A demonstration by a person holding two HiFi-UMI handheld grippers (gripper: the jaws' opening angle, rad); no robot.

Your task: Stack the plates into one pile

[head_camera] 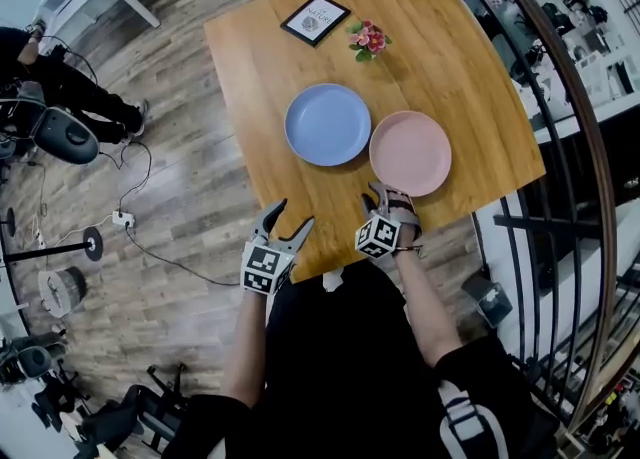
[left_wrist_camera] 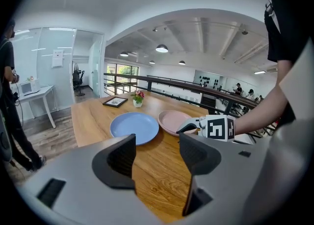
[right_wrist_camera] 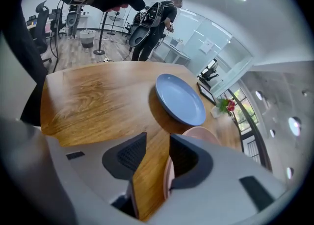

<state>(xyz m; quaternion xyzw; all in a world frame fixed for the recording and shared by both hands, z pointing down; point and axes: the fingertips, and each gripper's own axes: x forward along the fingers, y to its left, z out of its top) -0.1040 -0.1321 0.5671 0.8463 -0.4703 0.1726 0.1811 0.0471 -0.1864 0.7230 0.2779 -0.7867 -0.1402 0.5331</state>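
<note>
A blue plate (head_camera: pixel 327 124) (left_wrist_camera: pixel 135 127) (right_wrist_camera: pixel 180 99) and a pink plate (head_camera: pixel 410 152) (left_wrist_camera: pixel 171 120) (right_wrist_camera: pixel 198 133) lie side by side, almost touching, on the wooden table (head_camera: pixel 260 57). My right gripper (head_camera: pixel 388 195) (right_wrist_camera: pixel 158 155) is at the pink plate's near rim. Its jaws stand a little apart; the rim shows beside the right jaw, and only table wood shows in the gap. My left gripper (head_camera: pixel 293 215) (left_wrist_camera: pixel 157 155) hovers open over the table's near edge, short of the blue plate, with nothing between its jaws.
A framed picture (head_camera: pixel 315 19) and a small flower pot (head_camera: pixel 369 39) stand at the table's far side. A black railing (head_camera: pixel 560 97) runs along the right. At the far left a person (head_camera: pixel 60 87) stands among equipment, with cables (head_camera: pixel 140 227) on the floor.
</note>
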